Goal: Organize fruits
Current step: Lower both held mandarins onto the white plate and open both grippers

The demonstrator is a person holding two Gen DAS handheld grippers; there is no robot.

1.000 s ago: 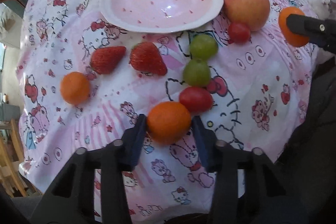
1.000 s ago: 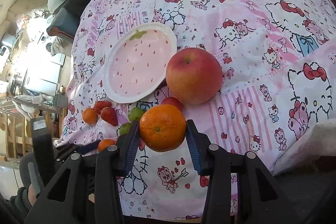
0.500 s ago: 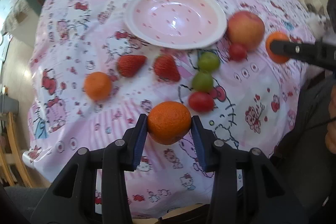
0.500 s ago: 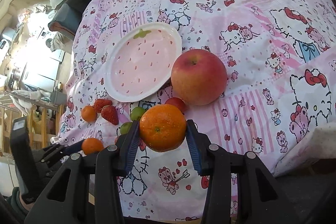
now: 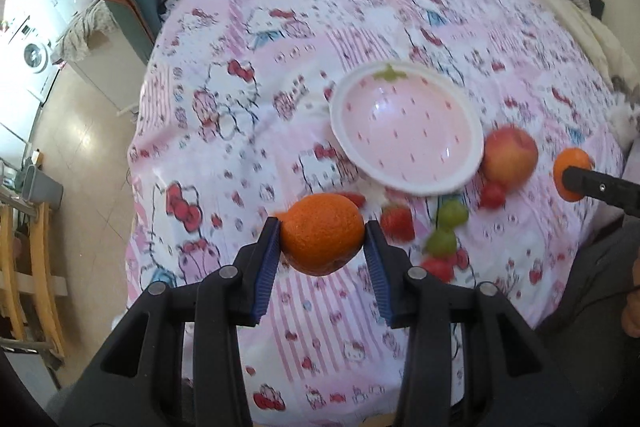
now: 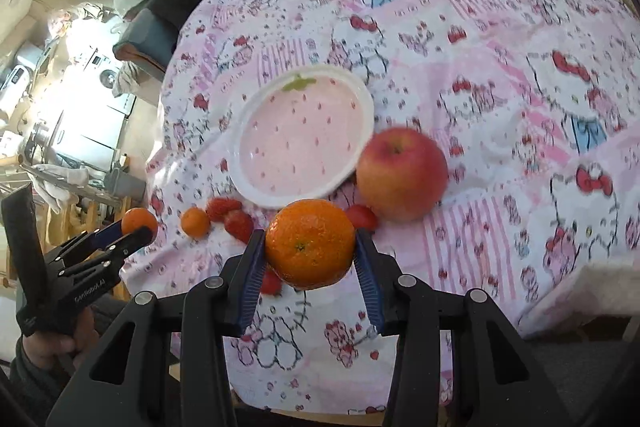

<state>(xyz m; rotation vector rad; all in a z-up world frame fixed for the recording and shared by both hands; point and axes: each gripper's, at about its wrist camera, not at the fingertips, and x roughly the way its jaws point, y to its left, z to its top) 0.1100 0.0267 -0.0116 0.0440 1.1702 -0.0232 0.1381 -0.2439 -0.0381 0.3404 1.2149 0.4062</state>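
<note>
From the left wrist view, the left gripper (image 5: pixel 322 241) is clenched on an orange (image 5: pixel 322 231), its blue-padded fingers (image 5: pixel 267 267) pressed to either side of the fruit, which is held up off the pink cartoon-print cloth (image 5: pixel 248 147). Beyond it sits the strawberry-patterned plate (image 5: pixel 464 179), with an apple (image 5: pixel 510 155) just beside its right rim and a strawberry (image 5: pixel 397 223), two green fruits (image 5: pixel 452 215) and small red fruits blurred below the plate. At the far right, the right gripper (image 5: pixel 576 183) clasps a second orange (image 5: pixel 570 163). From the right wrist view, that right gripper (image 6: pixel 310 251) grips its orange (image 6: pixel 310 247) above the cloth (image 6: pixel 500 27), the apple (image 6: pixel 402 173) touching the plate (image 6: pixel 362 99). A small loose orange (image 6: pixel 195 222) lies beside two strawberries (image 6: pixel 230 213), and the left gripper (image 6: pixel 138 231) holds its orange (image 6: pixel 138 221) at the left.
</note>
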